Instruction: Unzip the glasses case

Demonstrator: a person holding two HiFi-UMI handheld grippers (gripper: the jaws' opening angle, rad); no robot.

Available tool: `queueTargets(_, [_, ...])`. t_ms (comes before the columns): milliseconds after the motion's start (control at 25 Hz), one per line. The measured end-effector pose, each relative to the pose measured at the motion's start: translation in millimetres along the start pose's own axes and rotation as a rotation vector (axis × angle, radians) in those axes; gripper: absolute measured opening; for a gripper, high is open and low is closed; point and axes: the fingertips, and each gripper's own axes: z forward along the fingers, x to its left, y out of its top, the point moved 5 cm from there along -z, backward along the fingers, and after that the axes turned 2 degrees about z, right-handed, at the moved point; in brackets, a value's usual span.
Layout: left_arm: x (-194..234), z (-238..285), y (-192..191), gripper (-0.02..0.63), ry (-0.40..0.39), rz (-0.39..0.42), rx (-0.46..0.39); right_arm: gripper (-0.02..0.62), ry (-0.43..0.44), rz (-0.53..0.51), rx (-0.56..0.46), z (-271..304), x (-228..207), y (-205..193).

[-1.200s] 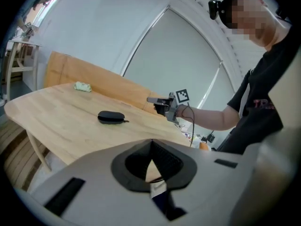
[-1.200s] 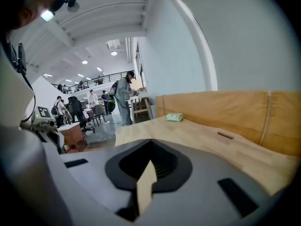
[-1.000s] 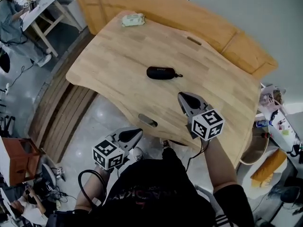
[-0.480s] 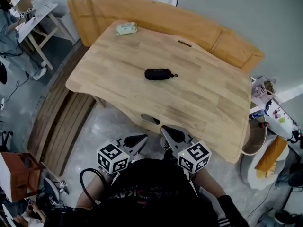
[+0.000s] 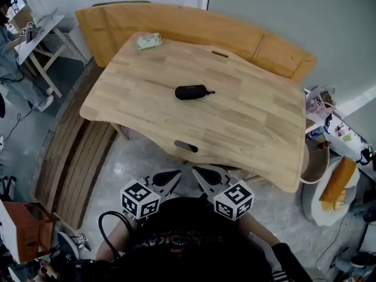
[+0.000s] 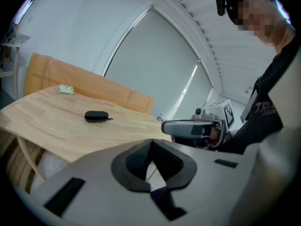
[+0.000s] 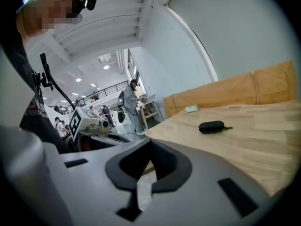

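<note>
Count: one glasses case [image 5: 191,91], one green packet [image 5: 148,40], two tongs
Case looks: black, oval, closed up, tiny pull at one end
Where: mid desk [image 5: 252,128], well apart from both tongs
Left tongs [image 5: 171,175]: jaws together, empty
Right tongs [image 5: 198,172]: same deal

The glasses case [image 5: 191,92] is a small black oblong pouch with rounded ends and a matte, slightly domed top. It lies flat near the middle of the pale wooden surface [image 5: 247,116], its long axis running left to right in the head view. Its two halves sit together, so it looks closed. A short dark pull tab [image 5: 211,91] sticks out from its right end and rests on the wood. The left gripper view [image 6: 96,117] and right gripper view [image 7: 211,126] show its low side profile.
</note>
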Motion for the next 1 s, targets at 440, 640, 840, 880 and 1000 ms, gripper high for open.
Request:
queueTargets(440, [-1,-9,-9,0.012,0.005,-0.04,-0.022,0.015,0.004,-0.004,0.022,1,11,-9])
queueTargets(640, [0,-11,-11,0.012,0.004,-0.052,-0.029,0.015,0.005,-0.014,0.033,3,13,-11])
queueTargets(840, [1,-15,-11,0.012,0.01,-0.057,-0.034,0.015,0.01,-0.014,0.04,6,14,-9])
queueTargets(880, [1,-15,-11,0.012,0.011,-0.057,-0.035,0.015,0.012,-0.017,0.041,6,15,-9])
queueTargets(1000, [1,-16,-12,0.012,0.014,-0.057,-0.039,0.015,0.018,-0.024,0.046,7,16,-10])
